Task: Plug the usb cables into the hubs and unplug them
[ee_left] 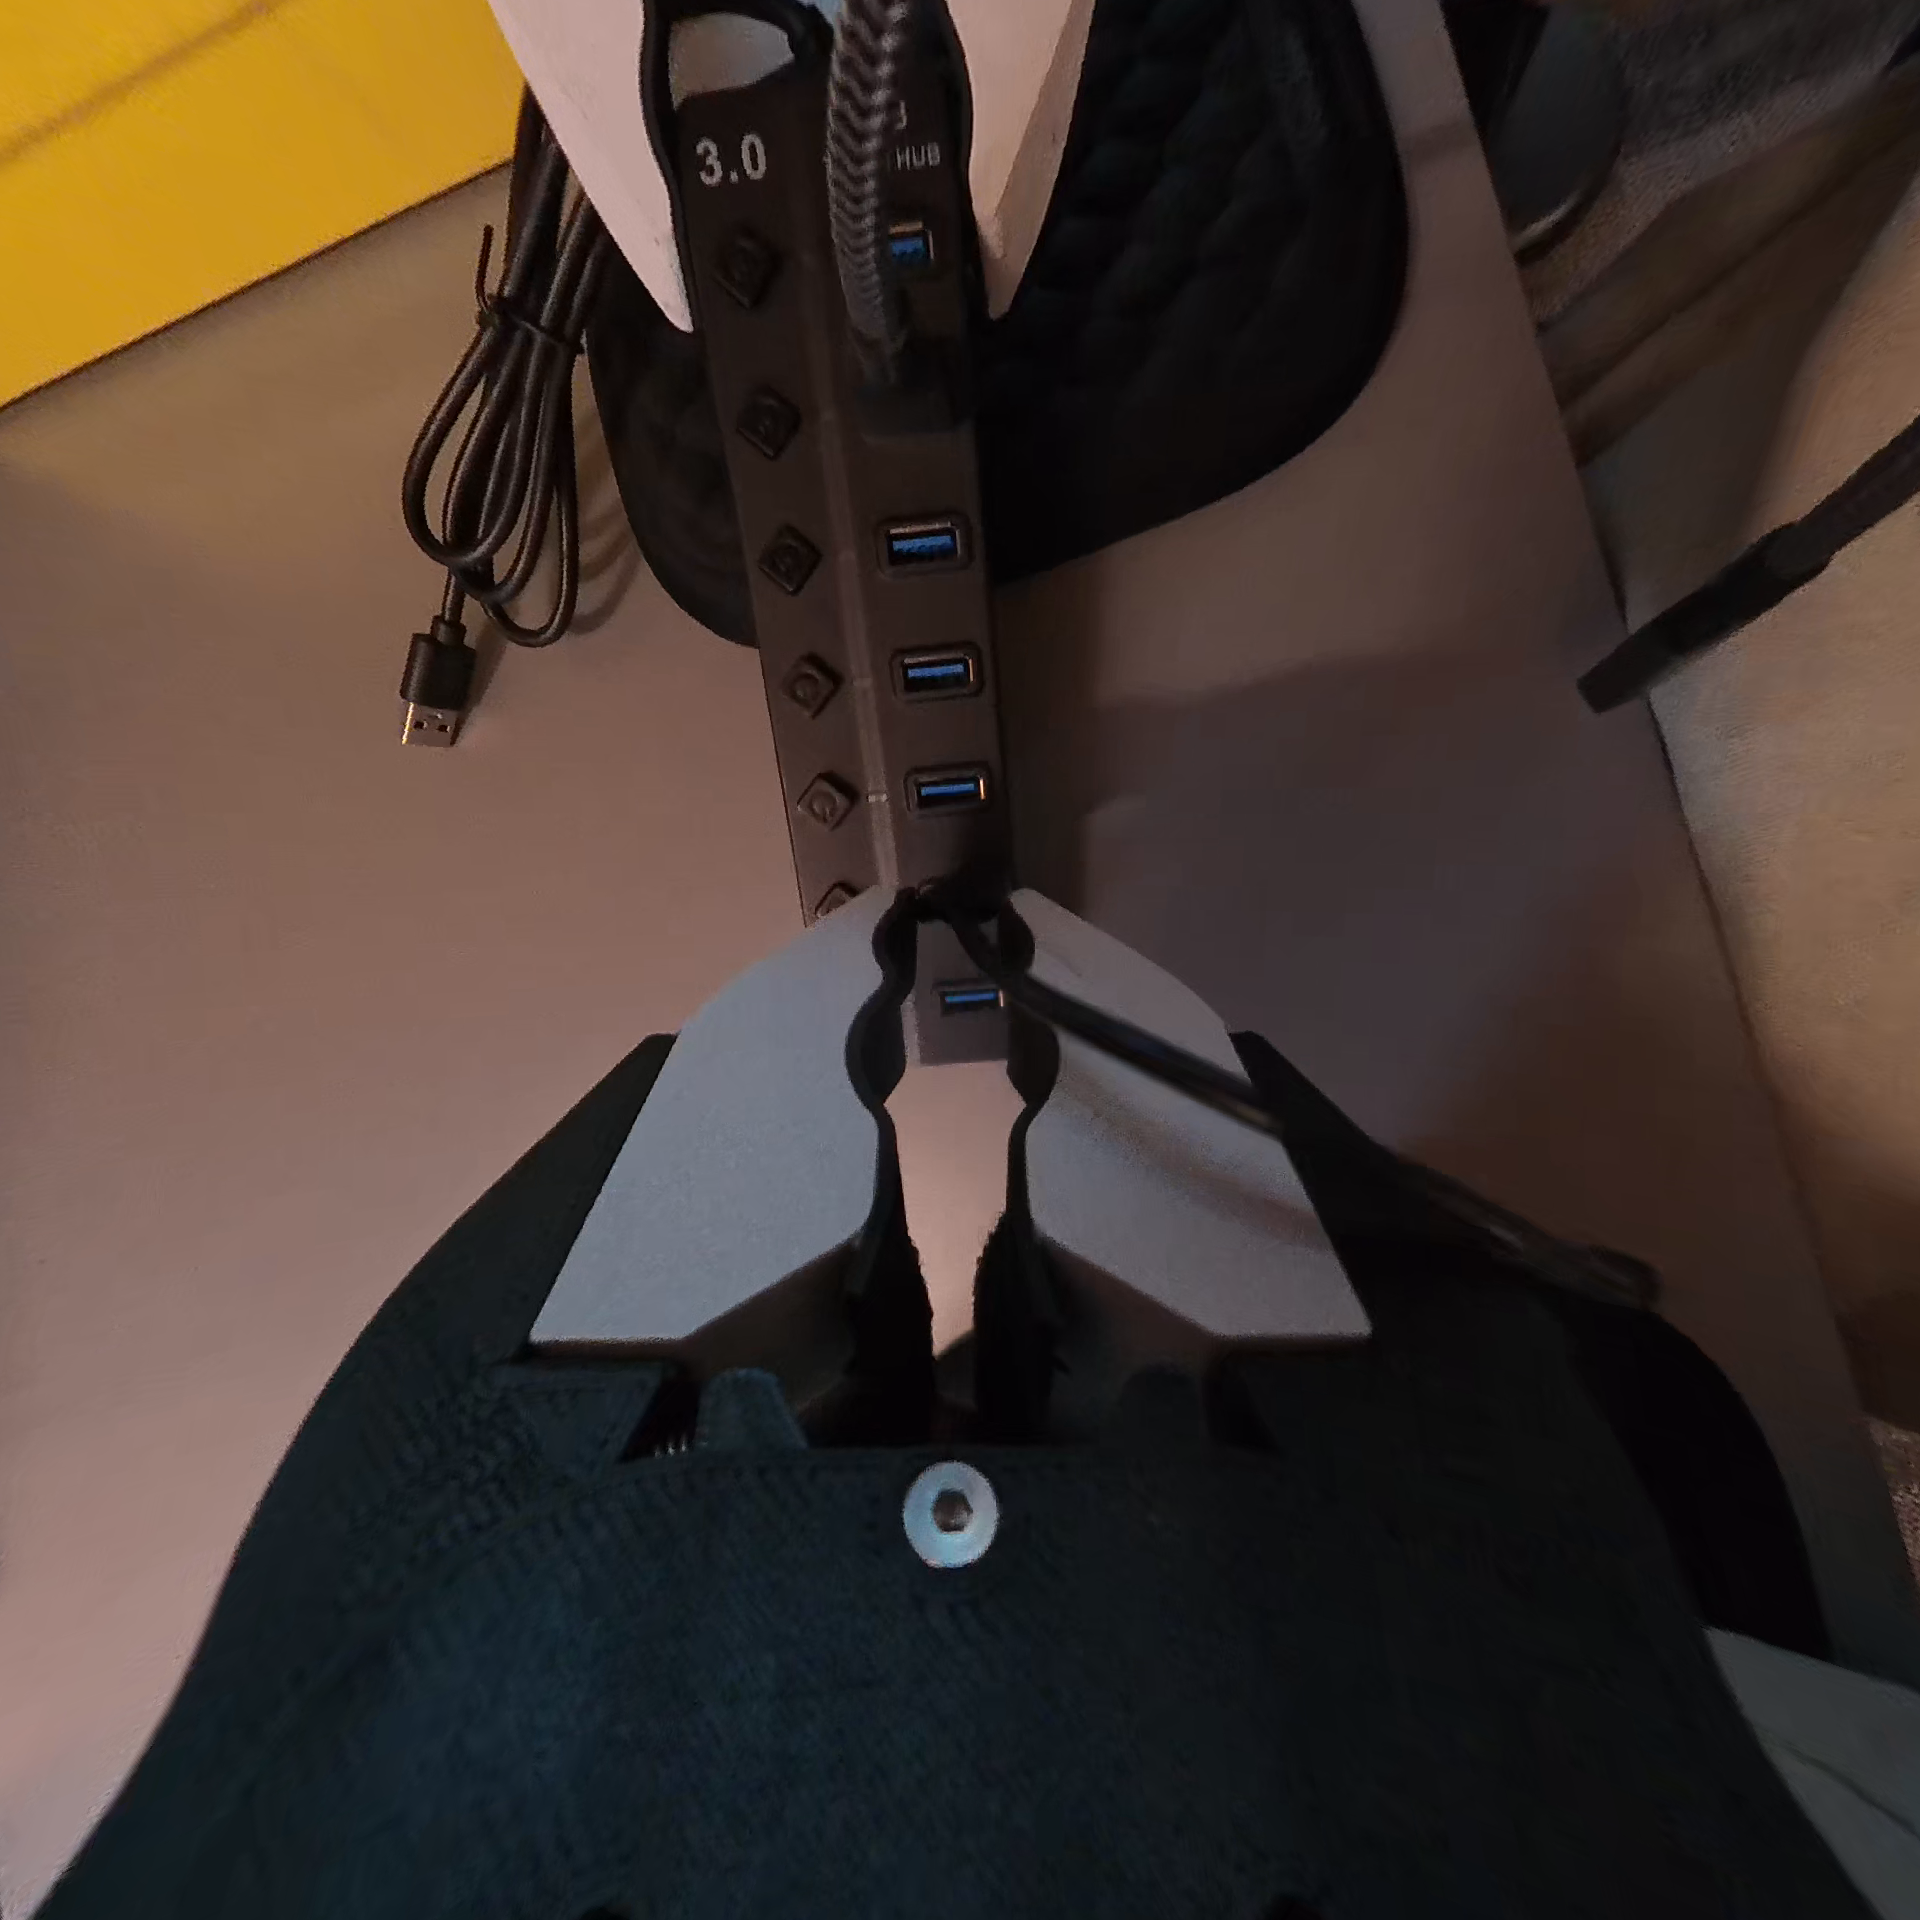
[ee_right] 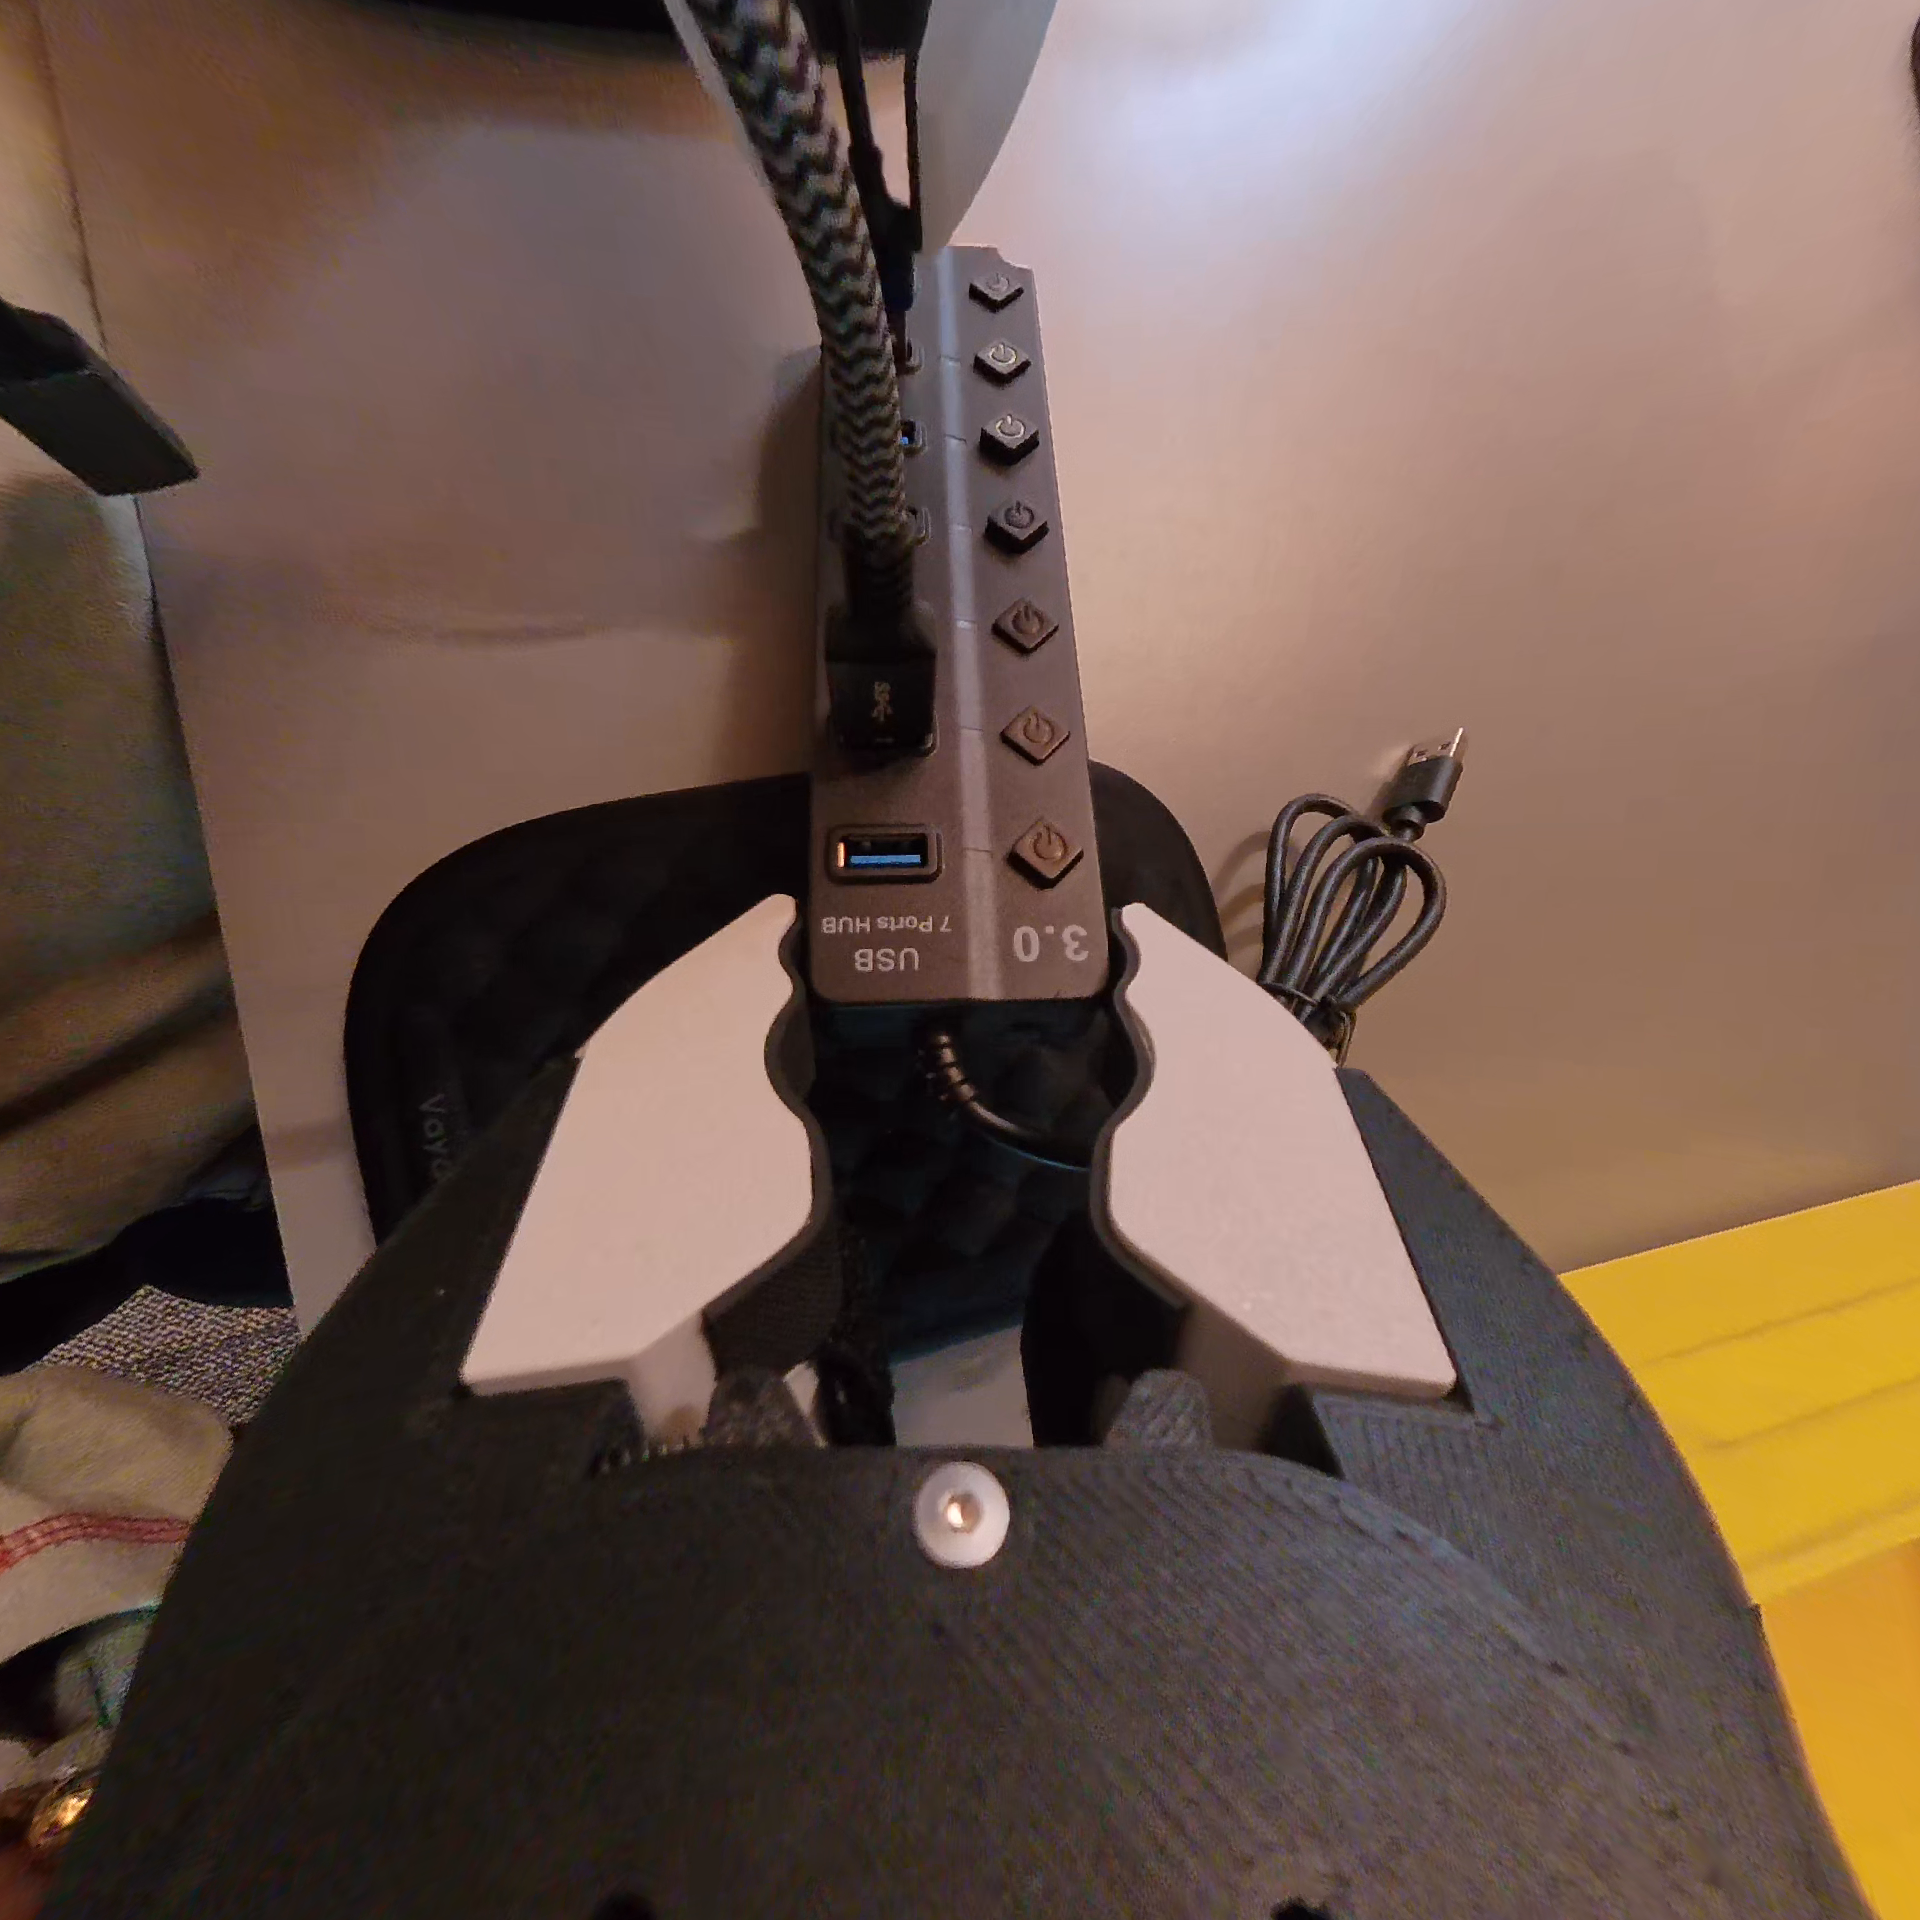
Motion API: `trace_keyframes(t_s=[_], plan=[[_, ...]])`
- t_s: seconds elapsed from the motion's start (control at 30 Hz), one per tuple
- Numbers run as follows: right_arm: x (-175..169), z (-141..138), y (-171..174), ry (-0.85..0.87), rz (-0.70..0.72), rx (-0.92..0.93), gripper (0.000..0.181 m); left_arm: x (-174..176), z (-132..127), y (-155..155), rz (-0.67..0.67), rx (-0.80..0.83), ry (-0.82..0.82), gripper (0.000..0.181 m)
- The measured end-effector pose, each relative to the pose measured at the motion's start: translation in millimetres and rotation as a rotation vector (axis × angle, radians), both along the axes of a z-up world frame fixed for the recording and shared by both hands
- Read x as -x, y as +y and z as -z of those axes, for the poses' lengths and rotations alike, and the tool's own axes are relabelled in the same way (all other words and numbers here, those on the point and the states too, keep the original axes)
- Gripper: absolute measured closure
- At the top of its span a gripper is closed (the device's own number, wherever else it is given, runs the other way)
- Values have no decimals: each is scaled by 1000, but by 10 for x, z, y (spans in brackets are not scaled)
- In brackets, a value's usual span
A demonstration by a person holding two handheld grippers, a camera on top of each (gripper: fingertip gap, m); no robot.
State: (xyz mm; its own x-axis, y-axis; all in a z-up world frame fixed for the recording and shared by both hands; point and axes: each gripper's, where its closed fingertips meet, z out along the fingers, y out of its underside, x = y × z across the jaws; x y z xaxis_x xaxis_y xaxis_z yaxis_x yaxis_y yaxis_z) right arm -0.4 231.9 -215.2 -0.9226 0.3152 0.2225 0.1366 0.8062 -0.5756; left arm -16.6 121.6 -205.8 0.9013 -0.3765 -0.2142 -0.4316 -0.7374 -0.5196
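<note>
A long dark USB hub (ee_left: 831,623) with a row of blue ports and power buttons lies on the pale table; it also shows in the right wrist view (ee_right: 966,675). My right gripper (ee_right: 956,935) is shut on the hub's labelled end, one finger on each side. A braided cable (ee_right: 831,312) is plugged into the second port from that end and rises upward. My left gripper (ee_left: 956,920) is shut on the plug of a thin black cable (ee_left: 1143,1060) at a port near the hub's other end. I cannot tell how deep that plug sits.
A bundled black cable (ee_left: 499,468) with a free USB plug lies beside the hub, also in the right wrist view (ee_right: 1351,904). A black textured pad (ee_left: 1195,312) lies under the hub's labelled end. A yellow surface (ee_right: 1766,1403) borders the table. The table edge (ee_left: 1621,623) runs nearby. There is about 12 cm between the tips of the two grippers.
</note>
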Motion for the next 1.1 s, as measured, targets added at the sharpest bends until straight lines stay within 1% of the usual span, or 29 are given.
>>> trace_keyframes(t_s=[0.2,0.3,0.47,0.57,0.7,0.87,0.93,1.03,1.1], plan=[[-9,19,5,-10,6,-1,127,9,10,-9,10,5,-6,166],[-9,59,21,-17,12,-7,127,37,43,-63,2,11,22,166],[-9,0,-8,-7,4,27,127,26,14,-17,7,-18,38,166],[-8,-42,-23,3,5,39,127,36,2,19,12,-15,80,166],[-14,-7,-8,-1,9,27,127,23,13,47,21,-27,49,166],[-24,51,14,-19,21,45,127,87,76,-80,-1,0,67,168],[-23,22,-10,-6,6,77,127,78,79,-97,1,-22,62,168],[-50,-57,-84,6,-29,143,127,25,45,-140,9,-32,9,168],[-52,-46,-68,3,-27,134,128,64,36,-175,-8,-24,27,169]])
